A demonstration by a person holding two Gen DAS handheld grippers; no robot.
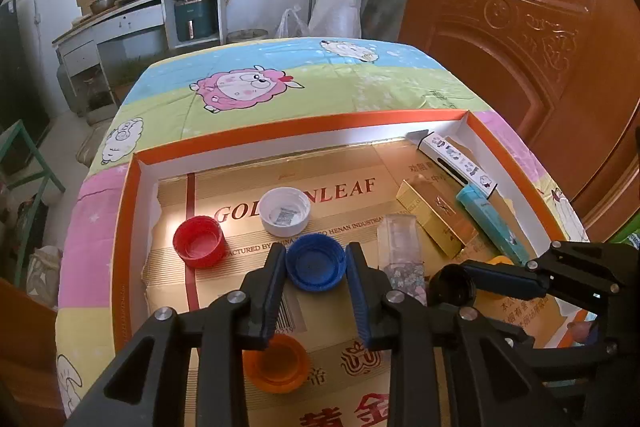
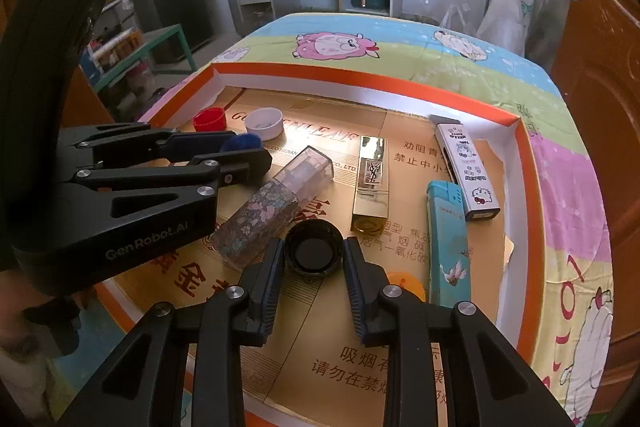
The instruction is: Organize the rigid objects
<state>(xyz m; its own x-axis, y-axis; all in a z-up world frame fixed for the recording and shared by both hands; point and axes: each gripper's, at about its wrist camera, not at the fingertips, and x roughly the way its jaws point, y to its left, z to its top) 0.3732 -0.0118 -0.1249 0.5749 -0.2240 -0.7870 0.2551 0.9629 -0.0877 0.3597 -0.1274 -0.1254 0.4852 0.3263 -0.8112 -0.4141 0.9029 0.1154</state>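
Observation:
In the left wrist view my left gripper (image 1: 316, 263) is shut on a blue bottle cap (image 1: 316, 261), its opening up. A red cap (image 1: 199, 241) and a white cap (image 1: 285, 211) lie beyond it, and an orange cap (image 1: 276, 363) lies under the fingers. In the right wrist view my right gripper (image 2: 314, 253) is shut on a black cap (image 2: 314, 251). The right gripper with the black cap also shows in the left wrist view (image 1: 452, 285). All sit inside an orange-rimmed tray (image 1: 304, 127) lined with gold cardboard.
A floral clear bottle (image 2: 272, 203), a gold lipstick box (image 2: 372, 183), a teal lighter (image 2: 448, 243) and a white Hello Kitty box (image 2: 468, 171) lie in the tray's right half. A yellow-orange cap (image 2: 404, 285) sits by the right gripper. The tray rests on a cartoon-sheep quilt (image 1: 248, 87).

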